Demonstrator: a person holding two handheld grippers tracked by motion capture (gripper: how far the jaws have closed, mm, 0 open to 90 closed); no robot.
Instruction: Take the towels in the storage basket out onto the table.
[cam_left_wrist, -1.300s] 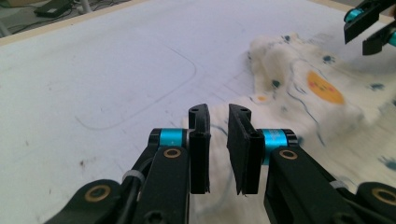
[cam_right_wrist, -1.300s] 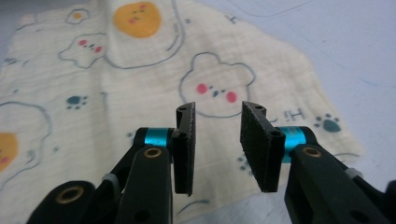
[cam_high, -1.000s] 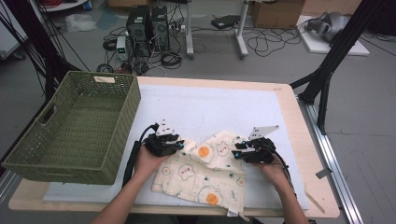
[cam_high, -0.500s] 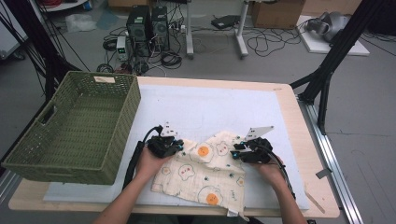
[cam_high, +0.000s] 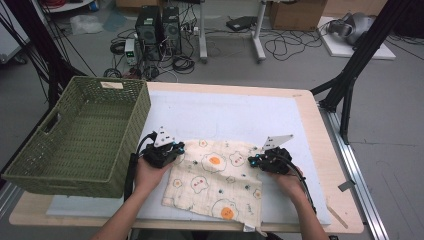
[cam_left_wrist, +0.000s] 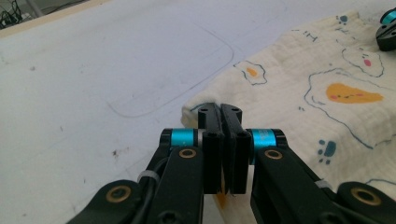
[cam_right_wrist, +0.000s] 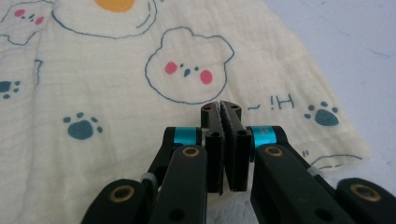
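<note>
1. The cloth (cam_high: 217, 180) — cream muslin printed with fried eggs, bears and paw prints — lies on the white mat (cam_high: 225, 115), just to the right of the green woven basket (cam_high: 75, 135). A second ago it sat rumpled between the two hands; now its far edge is drawn out wider and flatter.

2. The left gripper (cam_left_wrist: 219, 112) has just been closing, and its jaws now stand pressed together on the cloth's far corner nearest the basket — in the left gripper view a pinch of fabric bulges up at the tips. In the high view this gripper (cam_high: 176, 149) has shifted towards the basket and lifted slightly, taking the corner with it.

3. The right gripper (cam_right_wrist: 220, 109) has also just been closing; its jaws are clamped with a thin fold of fabric between them, at the cloth's far edge on the side away from the basket. In the high view it (cam_high: 254, 161) has hardly moved.

4. Reading of the change: both far corners look secured, so the grasping step seems finished. The likely next step is lifting or stretching the cloth for a fold — possibly before it goes into the basket.

5. The near edge, farthest from the grippers, lies loose and a little skewed.
</note>
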